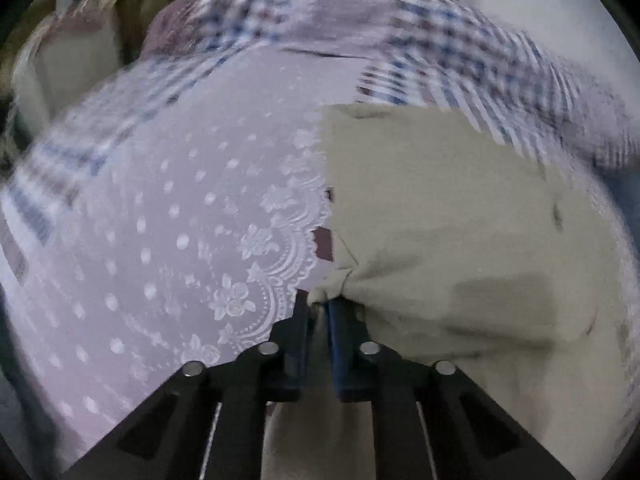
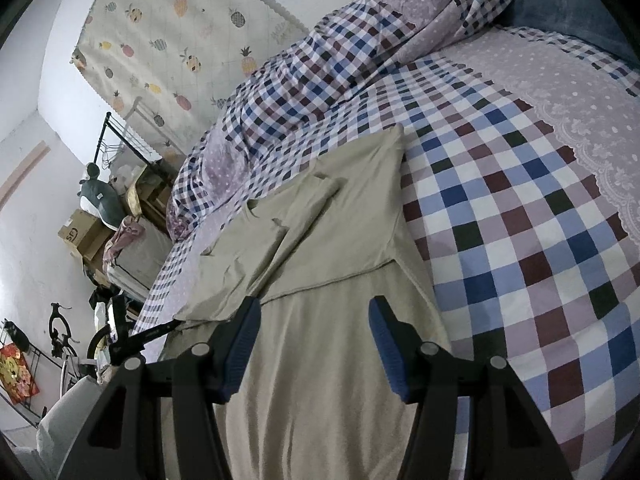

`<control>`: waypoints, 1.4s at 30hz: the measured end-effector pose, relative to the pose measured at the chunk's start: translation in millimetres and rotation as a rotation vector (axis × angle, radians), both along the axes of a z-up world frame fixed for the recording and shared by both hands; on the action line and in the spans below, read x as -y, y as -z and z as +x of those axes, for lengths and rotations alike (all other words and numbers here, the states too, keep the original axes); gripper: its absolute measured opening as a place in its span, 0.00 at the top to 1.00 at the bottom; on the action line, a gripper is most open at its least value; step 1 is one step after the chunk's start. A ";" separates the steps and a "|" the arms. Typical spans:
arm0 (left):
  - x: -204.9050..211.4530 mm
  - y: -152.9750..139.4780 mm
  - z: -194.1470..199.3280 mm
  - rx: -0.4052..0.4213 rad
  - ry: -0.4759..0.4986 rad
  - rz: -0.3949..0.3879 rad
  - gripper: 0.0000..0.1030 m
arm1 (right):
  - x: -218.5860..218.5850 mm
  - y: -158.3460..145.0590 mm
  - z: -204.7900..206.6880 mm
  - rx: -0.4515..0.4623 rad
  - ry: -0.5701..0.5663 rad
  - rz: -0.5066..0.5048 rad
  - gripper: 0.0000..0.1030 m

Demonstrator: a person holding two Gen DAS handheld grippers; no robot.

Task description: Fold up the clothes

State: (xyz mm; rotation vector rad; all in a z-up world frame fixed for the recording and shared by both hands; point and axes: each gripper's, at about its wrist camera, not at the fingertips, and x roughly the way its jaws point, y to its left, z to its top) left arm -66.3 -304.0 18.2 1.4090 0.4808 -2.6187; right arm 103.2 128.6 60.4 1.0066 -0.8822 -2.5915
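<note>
Beige garment (image 2: 320, 240) spread flat on checked bedspread (image 2: 520, 208), partly folded: one layer doubled over with a straight hem edge across the middle, a sleeve or flap lying loose toward the far end. In left wrist view, same garment (image 1: 440, 220) bunched at a corner, cloth puckered right at the fingertips. Left gripper (image 1: 320, 308) clamped on that corner, jaws nearly together with fabric pinched between the blue pads (image 1: 338, 344). Left view motion-blurred at the edges. Right gripper (image 2: 314, 320) wide open, holding nothing, hovering over the near part of the garment; contact with cloth not discernible. Lilac dotted lace-edged cover (image 1: 180, 220) just beside the garment, scalloped edge touching its side. Rumpled checked duvet (image 2: 320, 64) heaped beyond the garment. Pineapple-print curtain (image 2: 180, 32) on the wall behind. Cardboard box (image 2: 80, 232) and clutter beside the bed, near the white wall.
</note>
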 end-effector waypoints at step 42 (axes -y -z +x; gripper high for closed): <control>-11.1 4.2 31.0 -0.281 -0.030 0.464 0.22 | 60.0 30.2 -253.0 0.257 0.092 0.135 0.97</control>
